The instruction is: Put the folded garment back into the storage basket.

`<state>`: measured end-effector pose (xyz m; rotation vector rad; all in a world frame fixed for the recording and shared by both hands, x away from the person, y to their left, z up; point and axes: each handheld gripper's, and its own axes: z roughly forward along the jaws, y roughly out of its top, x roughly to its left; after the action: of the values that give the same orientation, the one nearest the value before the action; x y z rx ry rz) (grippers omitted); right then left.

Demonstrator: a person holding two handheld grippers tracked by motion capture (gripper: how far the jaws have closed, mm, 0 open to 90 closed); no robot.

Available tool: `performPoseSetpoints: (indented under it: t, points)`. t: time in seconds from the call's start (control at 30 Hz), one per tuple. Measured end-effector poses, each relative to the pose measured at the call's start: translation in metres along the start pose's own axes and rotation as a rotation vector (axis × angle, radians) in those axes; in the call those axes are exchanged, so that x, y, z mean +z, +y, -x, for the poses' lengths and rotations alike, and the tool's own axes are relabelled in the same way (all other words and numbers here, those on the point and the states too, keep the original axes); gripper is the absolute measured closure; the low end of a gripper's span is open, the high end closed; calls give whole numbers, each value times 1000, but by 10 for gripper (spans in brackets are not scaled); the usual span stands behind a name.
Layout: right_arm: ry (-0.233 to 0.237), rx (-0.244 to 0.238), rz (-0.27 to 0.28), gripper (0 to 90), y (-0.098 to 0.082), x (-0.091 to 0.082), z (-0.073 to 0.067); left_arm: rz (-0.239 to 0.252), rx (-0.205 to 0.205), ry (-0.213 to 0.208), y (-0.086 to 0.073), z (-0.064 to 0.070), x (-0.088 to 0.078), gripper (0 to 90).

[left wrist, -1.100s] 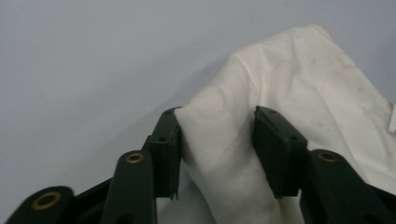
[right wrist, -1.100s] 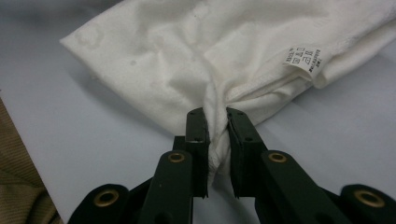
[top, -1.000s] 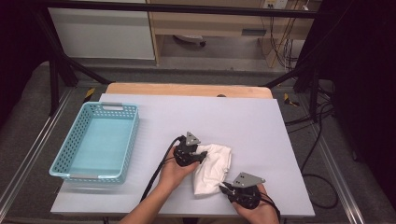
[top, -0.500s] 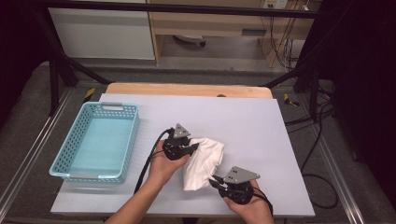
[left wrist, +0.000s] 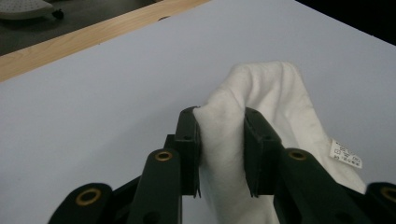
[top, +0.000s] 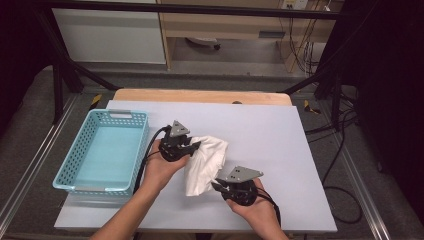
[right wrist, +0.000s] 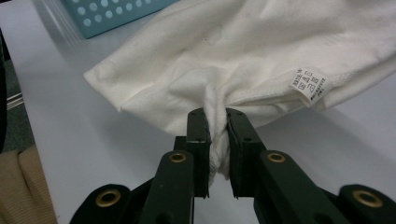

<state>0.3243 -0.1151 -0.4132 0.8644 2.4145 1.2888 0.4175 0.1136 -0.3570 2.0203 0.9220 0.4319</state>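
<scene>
The table point(top: 280, 150) has a pale grey-blue top with a strip of light wood along its far edge. On its left part stands a light blue basket point(top: 75, 170) with perforated walls, and nothing lies in it.

A white cloth point(top: 205, 160) is near the middle of the table, just to the right of the basket but not touching it. It hangs bunched between the two grippers, with its lower part reaching toward the table top; whether it touches the surface I cannot tell. A small white label point(right wrist: 308, 85) with printed text is sewn on one edge of the cloth.

The left gripper point(top: 192, 146) holds the upper left end of the cloth. In the left gripper view its jaws have just been closing, and a thick fold of the cloth point(left wrist: 224, 140) is pressed between them.

The right gripper point(top: 216, 184) is at the lower right end of the cloth, nearer to the person. In the right gripper view its jaws stand narrow and pinch a thin gathered bit of the cloth point(right wrist: 215, 126) between the pads
</scene>
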Motion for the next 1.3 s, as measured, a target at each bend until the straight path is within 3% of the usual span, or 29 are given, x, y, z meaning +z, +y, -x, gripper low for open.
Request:
performPoseSetpoints:
  t: [0.13,0.57,1.3]
  points:
    - [16,4,1,809,6,6,2,-1,0,6,3,-6,-7,706]
    - [40,-45,17,809,38,18,-7,10,1,37,14,-28,-32,707]
    - [79,-86,31,809,76,36,-14,12,-15,74,22,-56,-58,706]
